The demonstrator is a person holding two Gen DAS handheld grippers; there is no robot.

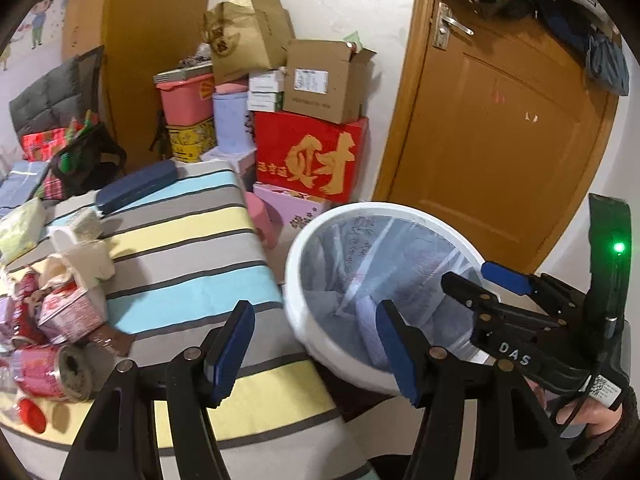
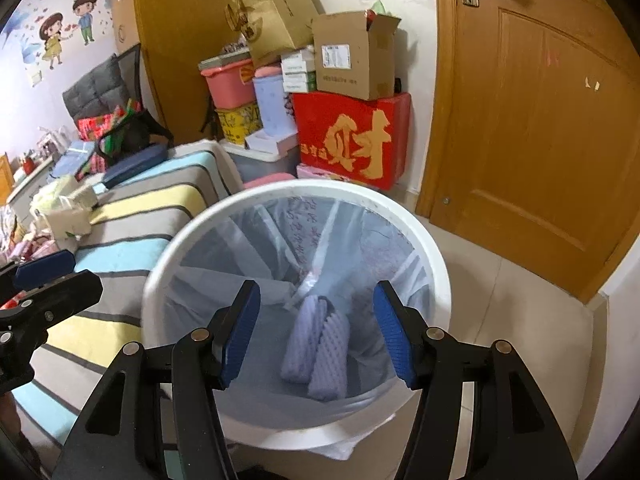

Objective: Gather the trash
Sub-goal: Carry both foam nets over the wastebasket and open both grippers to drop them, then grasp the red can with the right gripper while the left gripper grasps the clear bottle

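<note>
purple foam wrap (image 2: pixel 316 354) lies in the bin (image 2: pixel 438 280); right tool (image 2: pixel 316 334) and left tool (image 1: pixel 312 346) gape empty. risk: crushed cans (image 1: pixel 52 368) roll off the striped bed (image 1: pixel 192 248) when gripped.

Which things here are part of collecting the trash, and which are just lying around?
Part of the job: white bin, purple foam pieces in it, crushed cartons, red can.
Lying about: red box, cardboard box, dark blue case.

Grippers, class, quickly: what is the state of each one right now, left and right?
Left gripper: open, holding nothing, at the table edge beside the bin.
Right gripper: open, holding nothing, over the bin, above the purple foam in it.
</note>
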